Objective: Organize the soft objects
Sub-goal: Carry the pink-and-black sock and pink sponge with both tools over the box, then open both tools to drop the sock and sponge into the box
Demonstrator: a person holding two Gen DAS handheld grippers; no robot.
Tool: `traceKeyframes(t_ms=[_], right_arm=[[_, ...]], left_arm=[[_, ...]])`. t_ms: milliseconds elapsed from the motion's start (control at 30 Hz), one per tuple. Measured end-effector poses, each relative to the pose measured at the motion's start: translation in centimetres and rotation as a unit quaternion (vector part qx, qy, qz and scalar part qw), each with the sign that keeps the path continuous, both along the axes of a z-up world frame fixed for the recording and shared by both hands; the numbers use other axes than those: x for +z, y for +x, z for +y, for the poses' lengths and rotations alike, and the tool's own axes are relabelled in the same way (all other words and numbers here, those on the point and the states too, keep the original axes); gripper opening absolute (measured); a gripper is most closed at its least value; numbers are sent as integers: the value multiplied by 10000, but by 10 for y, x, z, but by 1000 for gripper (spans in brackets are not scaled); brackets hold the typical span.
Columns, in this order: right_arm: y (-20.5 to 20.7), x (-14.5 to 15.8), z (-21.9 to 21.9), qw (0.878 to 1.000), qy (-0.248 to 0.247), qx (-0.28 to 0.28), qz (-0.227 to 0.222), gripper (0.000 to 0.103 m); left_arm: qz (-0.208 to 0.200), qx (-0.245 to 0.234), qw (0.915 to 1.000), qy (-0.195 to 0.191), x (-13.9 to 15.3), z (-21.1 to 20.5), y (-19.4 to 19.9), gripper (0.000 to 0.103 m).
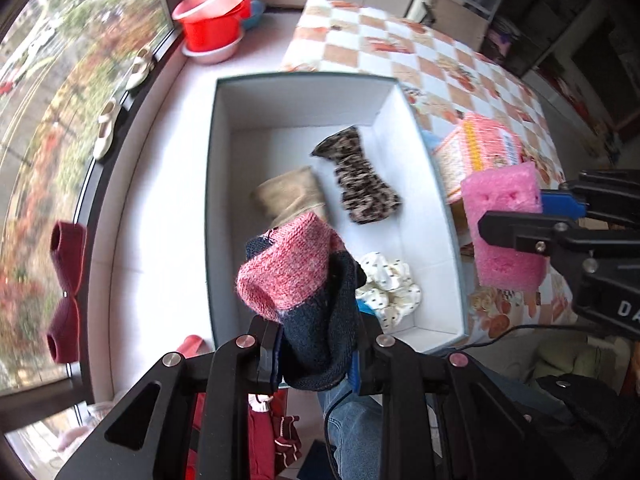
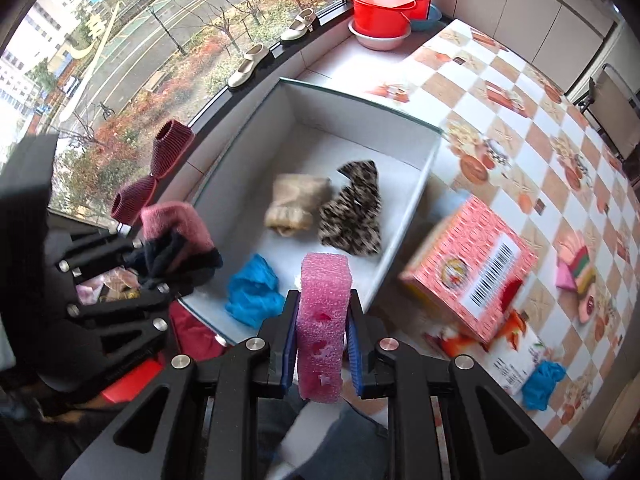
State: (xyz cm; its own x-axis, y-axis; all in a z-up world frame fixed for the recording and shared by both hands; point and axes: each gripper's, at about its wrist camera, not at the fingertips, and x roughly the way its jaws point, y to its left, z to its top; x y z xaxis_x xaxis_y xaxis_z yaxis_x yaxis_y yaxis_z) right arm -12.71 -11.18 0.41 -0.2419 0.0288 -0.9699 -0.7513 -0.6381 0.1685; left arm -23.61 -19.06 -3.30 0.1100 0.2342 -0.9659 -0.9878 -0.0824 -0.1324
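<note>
My left gripper (image 1: 316,344) is shut on a pink and navy knitted sock (image 1: 296,280), held above the near end of the white open box (image 1: 300,92); the gripper (image 2: 176,264) and sock (image 2: 176,228) also show in the right wrist view. My right gripper (image 2: 322,340) is shut on a pink foam sponge (image 2: 324,320), at the box's (image 2: 360,100) near right edge; the sponge (image 1: 504,224) shows in the left wrist view too. In the box lie a beige sock (image 2: 292,204), a leopard-print cloth (image 2: 354,212) and a blue cloth (image 2: 252,292). A white dotted cloth (image 1: 392,288) lies there as well.
A pink carton (image 2: 472,276) stands on the checkered tablecloth (image 2: 520,120) right of the box. Another blue cloth (image 2: 542,384) lies near the table's front. Red basins (image 2: 384,4) stand at the back. Dark red slippers (image 2: 152,172) and cream shoes (image 2: 248,68) sit on the window sill.
</note>
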Motion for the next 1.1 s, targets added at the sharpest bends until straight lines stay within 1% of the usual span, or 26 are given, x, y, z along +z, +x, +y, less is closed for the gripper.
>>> traceKeyframes(t_ms=[100,167,267,400,600,700,1100], right_arm=[[-9,-7,-2,10000,-47,-51,-30,23],[-13,-12,-7,9999,-123,15,-71,23],[-17,-20,-14,9996,-192,141,-176,23],[-18,-22,-14,9994,-168,185,-224,23],[-13,-25,-11,9994,-226,73,-238,23],[-14,-26,-10,9994,-239,78,-252,23],[-18,-31,-8,9991,-291,84,-282,23]], left_arm=[[-14,143,9998,-146,-8,0,-7,26],[62,172,9997,-184,-13,1,-9,26],[147,161,9995,-235,-20,0,-7,26],[138,90,9995,-273,-25,2,-2,26],[140,43,9995,-277,-27,9,2,26],[193,-10,9995,-259,-27,10,4,26],[177,10,9993,-343,-32,12,3,26]])
